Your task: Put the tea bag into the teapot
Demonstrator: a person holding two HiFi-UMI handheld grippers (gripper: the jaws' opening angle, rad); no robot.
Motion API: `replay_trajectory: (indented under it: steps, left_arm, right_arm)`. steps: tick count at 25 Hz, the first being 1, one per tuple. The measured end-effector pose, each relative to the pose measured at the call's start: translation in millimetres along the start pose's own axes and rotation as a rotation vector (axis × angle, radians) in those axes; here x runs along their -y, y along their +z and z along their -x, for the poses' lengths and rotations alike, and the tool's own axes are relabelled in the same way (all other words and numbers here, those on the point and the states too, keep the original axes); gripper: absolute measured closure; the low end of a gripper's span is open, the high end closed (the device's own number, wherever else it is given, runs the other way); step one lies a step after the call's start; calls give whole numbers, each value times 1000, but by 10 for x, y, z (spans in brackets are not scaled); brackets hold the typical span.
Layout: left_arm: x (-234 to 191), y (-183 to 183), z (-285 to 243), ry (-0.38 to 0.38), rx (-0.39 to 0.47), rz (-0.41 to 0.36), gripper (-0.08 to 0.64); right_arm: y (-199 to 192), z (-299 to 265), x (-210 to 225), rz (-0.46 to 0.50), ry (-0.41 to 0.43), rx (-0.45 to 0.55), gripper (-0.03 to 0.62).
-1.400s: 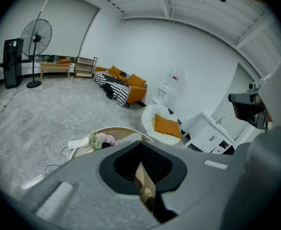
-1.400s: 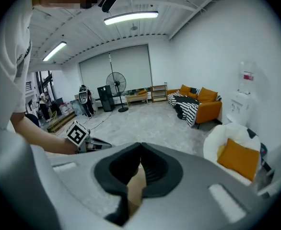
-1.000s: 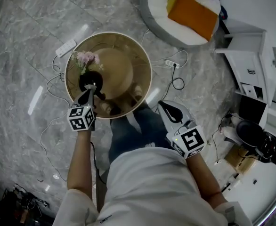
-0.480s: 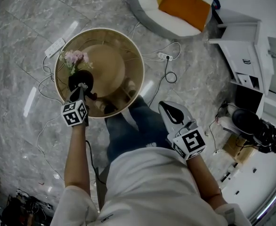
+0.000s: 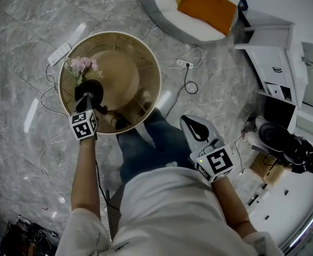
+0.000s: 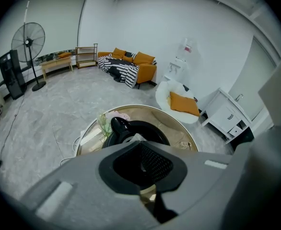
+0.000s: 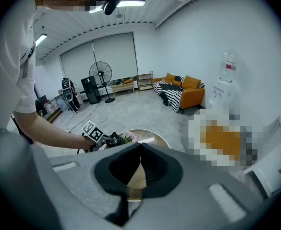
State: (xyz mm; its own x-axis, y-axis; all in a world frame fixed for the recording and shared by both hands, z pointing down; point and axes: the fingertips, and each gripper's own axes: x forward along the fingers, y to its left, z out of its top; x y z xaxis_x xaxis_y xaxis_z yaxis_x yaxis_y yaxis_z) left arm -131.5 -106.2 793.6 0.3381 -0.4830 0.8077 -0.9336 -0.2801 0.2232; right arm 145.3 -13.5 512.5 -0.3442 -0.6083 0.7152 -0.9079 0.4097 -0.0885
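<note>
Hanging from the tips of the left gripper (image 5: pixel 86 101), a small pale tea bag (image 6: pixel 134 138) is over the black teapot (image 5: pixel 95 88); the jaws are pinched tight on it. The teapot stands near the left edge of a round table (image 5: pixel 122 68), just beside pink flowers (image 5: pixel 80 64). Well apart, off the table by the person's lap, the right gripper (image 5: pixel 198 128) has its jaws pressed together with nothing between them. Cables (image 5: pixel 187 84) lie on the marble floor (image 5: pixel 28 31).

No legible text, brands or numbers, small print possibly too blurred
</note>
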Motion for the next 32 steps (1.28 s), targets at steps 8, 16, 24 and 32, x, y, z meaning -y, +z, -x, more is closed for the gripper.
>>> replay_trajectory:
  steps: [8,16,24,32]
  left_arm:
    - [93,-8,7,-32,-3,-36,453]
    - [108,-112,160,-56,-7,-9,453]
    - [198,-22,520,-84,45,12,530]
    - [443,278,1043,-116,133,-5,552]
  right_arm:
    - [-24,-3,-53,11,11,-8,589]
    - [9,-19,-109,18,23,6,589]
    - [143,-43,-191,45,70,50,589]
    - [401,-91,-332,92,145,113,589]
